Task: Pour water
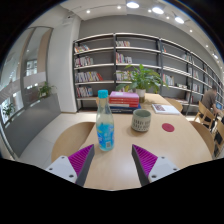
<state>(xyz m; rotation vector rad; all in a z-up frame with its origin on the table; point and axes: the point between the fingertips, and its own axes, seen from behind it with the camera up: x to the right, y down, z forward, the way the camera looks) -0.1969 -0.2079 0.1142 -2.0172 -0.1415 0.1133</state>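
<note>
A clear plastic water bottle [104, 124] with a blue cap and blue label stands upright on the light wooden table [115, 160], just ahead of my fingers and a little toward the left one. A pale patterned cup [141, 120] stands beyond and to the right of the bottle. My gripper [113, 160] is open, with nothing between the magenta pads [82, 158]. The fingers hover low over the table, short of the bottle.
A stack of books [124, 99] and a green potted plant [146, 78] stand at the table's far side. A small red disc [168, 127] lies right of the cup. Bookshelves [100, 65] line the back wall. Chairs stand at the right.
</note>
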